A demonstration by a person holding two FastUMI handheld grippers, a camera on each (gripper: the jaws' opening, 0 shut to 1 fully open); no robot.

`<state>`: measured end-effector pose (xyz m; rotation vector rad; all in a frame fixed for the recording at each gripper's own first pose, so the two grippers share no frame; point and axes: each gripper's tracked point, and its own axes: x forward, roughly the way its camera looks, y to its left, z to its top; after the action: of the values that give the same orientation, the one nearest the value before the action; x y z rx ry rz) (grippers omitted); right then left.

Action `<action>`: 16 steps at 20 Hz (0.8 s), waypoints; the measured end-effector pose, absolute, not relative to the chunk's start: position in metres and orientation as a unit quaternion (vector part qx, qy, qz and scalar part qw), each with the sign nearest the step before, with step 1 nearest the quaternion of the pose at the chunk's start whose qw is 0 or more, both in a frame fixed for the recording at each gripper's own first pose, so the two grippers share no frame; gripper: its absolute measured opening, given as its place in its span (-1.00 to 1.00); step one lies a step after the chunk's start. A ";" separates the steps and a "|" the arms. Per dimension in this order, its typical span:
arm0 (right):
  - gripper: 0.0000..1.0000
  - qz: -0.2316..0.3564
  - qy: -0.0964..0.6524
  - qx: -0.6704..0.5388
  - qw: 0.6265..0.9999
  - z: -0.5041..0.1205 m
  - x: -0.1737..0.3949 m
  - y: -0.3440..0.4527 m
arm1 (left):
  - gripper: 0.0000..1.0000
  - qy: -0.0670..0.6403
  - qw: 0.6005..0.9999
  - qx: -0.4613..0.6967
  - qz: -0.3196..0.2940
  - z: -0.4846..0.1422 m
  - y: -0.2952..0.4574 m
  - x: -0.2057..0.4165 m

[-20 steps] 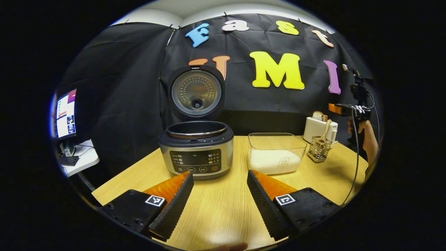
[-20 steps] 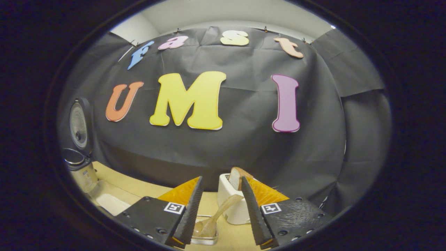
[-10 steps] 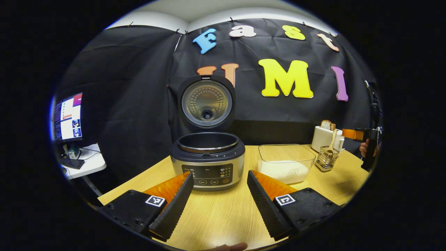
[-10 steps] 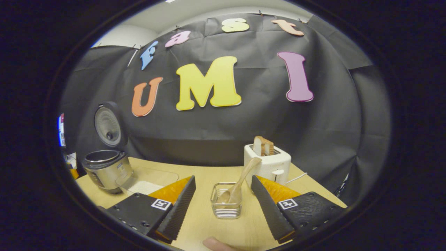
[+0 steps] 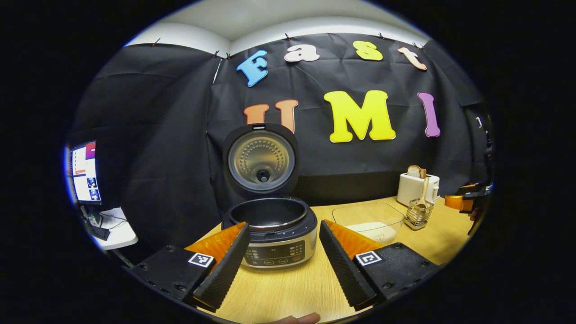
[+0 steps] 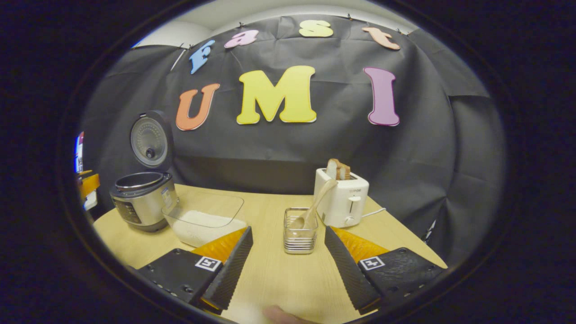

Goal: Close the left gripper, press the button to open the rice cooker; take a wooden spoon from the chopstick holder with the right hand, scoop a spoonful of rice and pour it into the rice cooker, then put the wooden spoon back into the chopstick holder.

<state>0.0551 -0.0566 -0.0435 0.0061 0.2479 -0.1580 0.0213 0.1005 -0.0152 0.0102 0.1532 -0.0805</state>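
Tabletop [image 5: 288, 288]: rice cooker [image 5: 270, 231] lid raised.

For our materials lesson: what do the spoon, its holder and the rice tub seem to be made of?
Spoon: pale, matte, likely wood.
Holder: shiny silvery wire bars, seemingly metal.
Tub: see-through and glossy, rice visible through its wall; clear plastic or glass, cannot tell which.

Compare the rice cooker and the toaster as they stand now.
The rice cooker is round with a metallic body, and its lid stands open. The toaster is a white box with slices of bread sticking up from its top. The rice cooker stands at the far left of the table in the right gripper view, the toaster right of the middle, behind the chopstick holder. Both rest upright on the table.
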 end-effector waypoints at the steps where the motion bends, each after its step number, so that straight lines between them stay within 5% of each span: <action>1: 0.91 -0.083 0.120 0.003 0.989 -0.033 0.045 -0.050 | 0.96 0.073 0.996 0.005 -0.048 -0.012 0.099 0.025; 16: 0.92 -0.086 0.040 -0.014 0.995 0.041 0.026 -0.019 | 0.94 -0.007 1.000 -0.009 -0.018 0.116 0.137 0.142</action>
<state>0.0256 -0.0187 0.0410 -0.0272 0.0810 -0.1716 0.1420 0.1368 0.1157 -0.0189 -0.0148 -0.0359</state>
